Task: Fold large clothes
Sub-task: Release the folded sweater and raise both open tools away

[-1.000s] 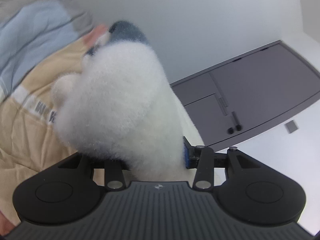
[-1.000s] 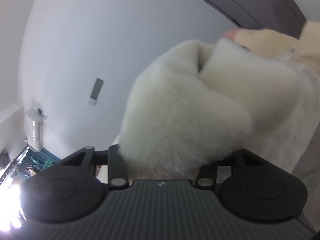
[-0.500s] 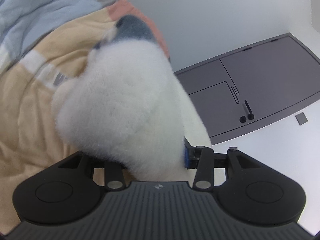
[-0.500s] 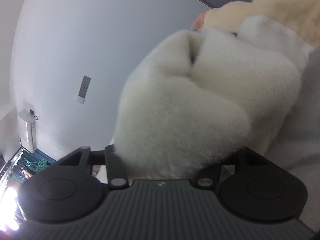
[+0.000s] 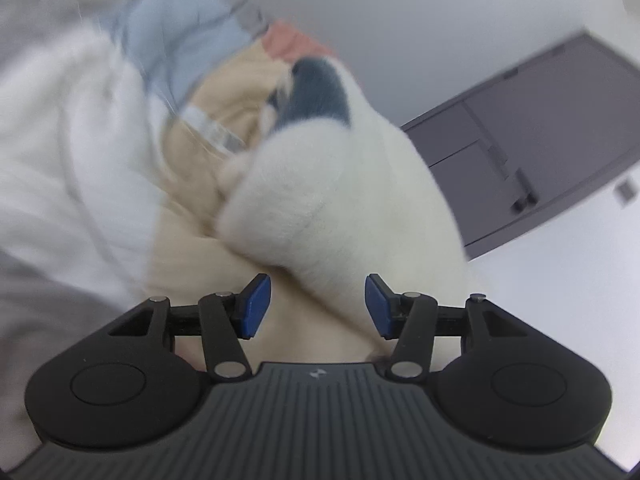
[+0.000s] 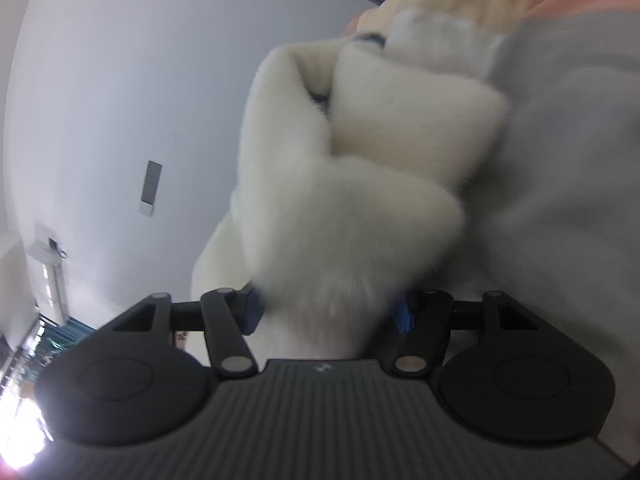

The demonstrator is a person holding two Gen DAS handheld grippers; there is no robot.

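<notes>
Fleece (image 5: 344,200): soft, bulky, light, springs back; pinch doubled edge, not pile. Left tool (image 5: 316,306) agape, fleece just ahead, ungripped. Right tool (image 6: 328,312): fleece fills gap; grip unclear.

Garment (image 5: 344,200): we see fluffy white fleece cloth.
Left tool (image 5: 316,306): matt black ribbed plastic, blue pads (image 5: 256,304), metal pins.
Wall (image 6: 140,80): smooth, matt.

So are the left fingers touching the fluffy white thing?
Apart. The left wrist view shows both blue fingers spread open, with a gap between them and the fluffy white garment above.
</notes>
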